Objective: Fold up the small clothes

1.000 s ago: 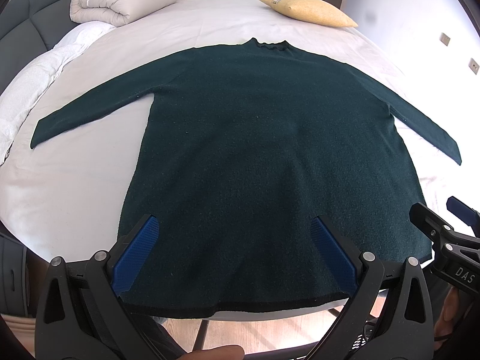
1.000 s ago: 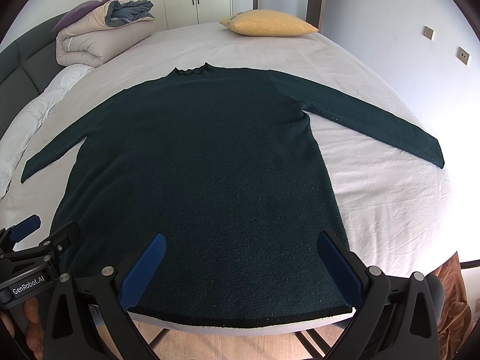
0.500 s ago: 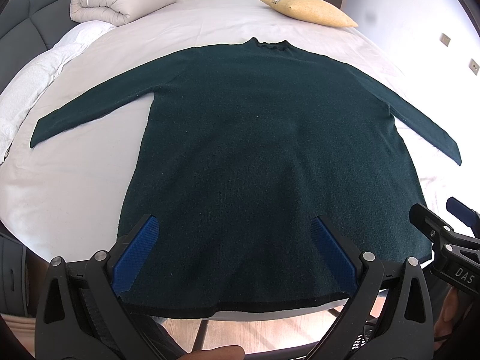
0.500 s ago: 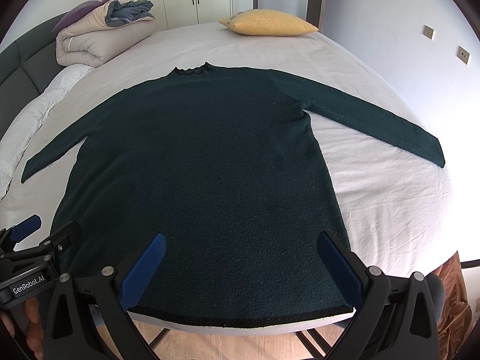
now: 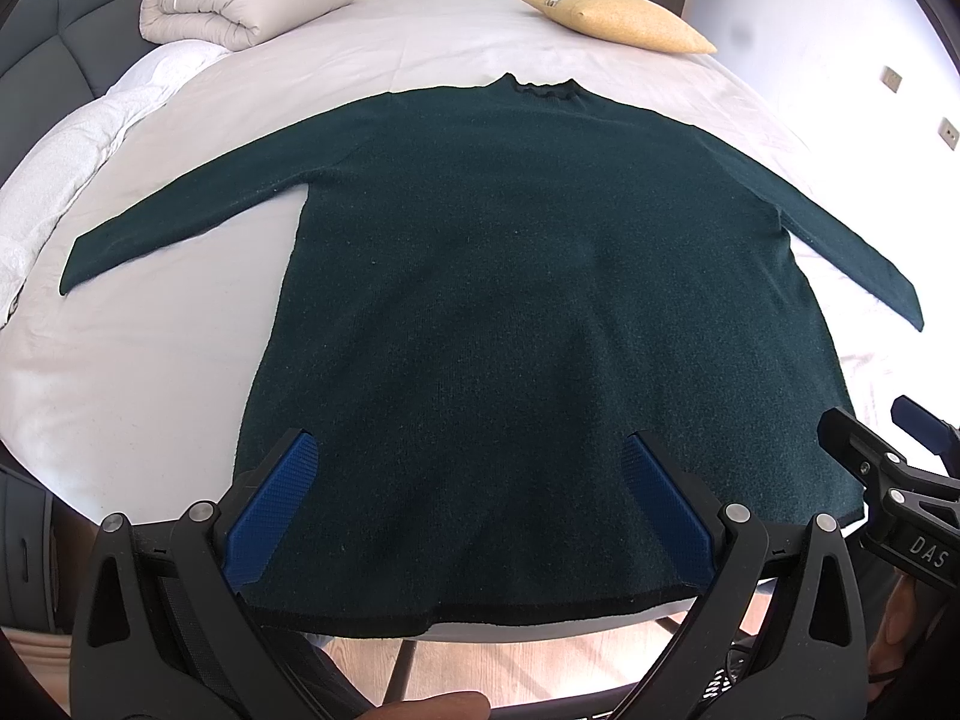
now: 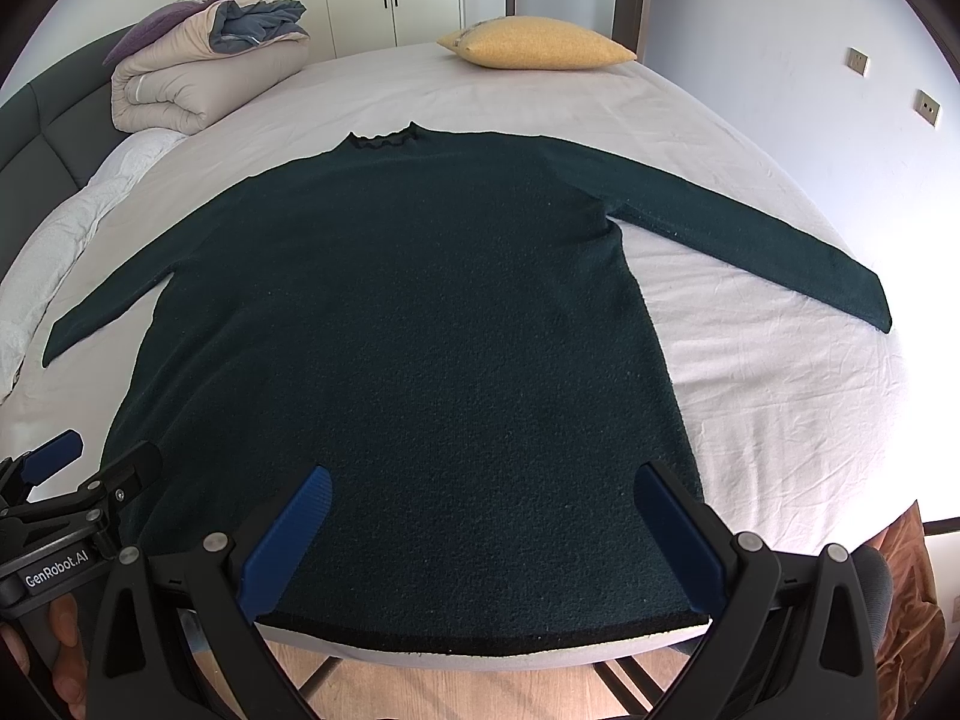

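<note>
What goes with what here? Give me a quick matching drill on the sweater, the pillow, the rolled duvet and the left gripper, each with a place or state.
Column 1:
1. green sweater
2. yellow pillow
3. rolled duvet
4. left gripper

Column 2:
A. far end of the bed, towards the door
B. open, above the hem
C. spread flat, sleeves out
D. far left corner, by the headboard

Pairs: 1-C, 2-A, 3-D, 4-B
</note>
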`<state>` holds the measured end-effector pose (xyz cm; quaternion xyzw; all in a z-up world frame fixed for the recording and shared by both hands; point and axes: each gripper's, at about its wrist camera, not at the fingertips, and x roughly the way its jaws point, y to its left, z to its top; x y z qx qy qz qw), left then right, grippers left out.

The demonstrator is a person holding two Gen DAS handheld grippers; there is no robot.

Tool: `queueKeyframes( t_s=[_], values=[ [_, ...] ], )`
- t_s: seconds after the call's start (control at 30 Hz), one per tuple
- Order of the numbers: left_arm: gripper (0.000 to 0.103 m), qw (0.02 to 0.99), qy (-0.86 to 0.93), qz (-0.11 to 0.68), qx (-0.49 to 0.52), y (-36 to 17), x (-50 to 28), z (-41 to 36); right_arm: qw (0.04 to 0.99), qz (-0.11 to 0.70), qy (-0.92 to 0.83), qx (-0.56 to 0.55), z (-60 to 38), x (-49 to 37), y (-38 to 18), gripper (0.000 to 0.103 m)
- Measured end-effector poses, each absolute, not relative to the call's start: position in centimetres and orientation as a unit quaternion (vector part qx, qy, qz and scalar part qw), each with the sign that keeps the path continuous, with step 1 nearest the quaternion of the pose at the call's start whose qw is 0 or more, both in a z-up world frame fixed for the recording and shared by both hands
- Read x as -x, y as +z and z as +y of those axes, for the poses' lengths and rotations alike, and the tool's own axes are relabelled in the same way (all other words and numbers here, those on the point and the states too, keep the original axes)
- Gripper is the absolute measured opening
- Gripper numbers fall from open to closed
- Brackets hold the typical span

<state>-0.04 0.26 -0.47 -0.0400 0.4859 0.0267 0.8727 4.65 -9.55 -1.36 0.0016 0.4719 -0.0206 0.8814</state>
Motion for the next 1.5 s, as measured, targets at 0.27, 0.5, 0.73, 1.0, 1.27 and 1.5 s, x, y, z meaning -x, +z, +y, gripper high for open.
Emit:
queueKeyframes(
  t_s=[0.27, 0.5, 0.73, 1.0, 1.27, 1.5],
  values=[
    [0.103, 0.872, 0.026, 0.486, 0.040, -0.5, 0.0, 0.3, 0.881, 0.472, -0.021, -0.002, -9.7, -4.7, -1.3, 0.103],
    [0.103, 0.872, 0.027, 0.487, 0.040, -0.5, 0.0, 0.3, 0.881, 0.472, -0.020, -0.003, -9.8, -4.7, -1.3, 0.103],
    [0.103, 0.872, 0.026, 0.487, 0.042, -1.0, 0.2, 0.1, 0.881, 0.473, -0.020, -0.003, -9.7, -4.7, -1.3, 0.103],
    [0.103, 0.871, 0.025, 0.489, 0.044, -1.3, 0.1, 0.0, 0.880, 0.474, -0.020, -0.005, -9.7, -4.6, -1.8, 0.103],
    [0.103, 0.870, 0.020, 0.490, 0.044, -1.7, -0.2, -0.2, 0.878, 0.479, -0.018, -0.009, -9.9, -4.6, -2.3, 0.103],
    [0.103, 0.873, 0.020, 0.486, 0.036, -2.3, -0.9, -0.7, 0.873, 0.487, -0.019, -0.020, -10.6, -5.2, -2.9, 0.103]
  ],
)
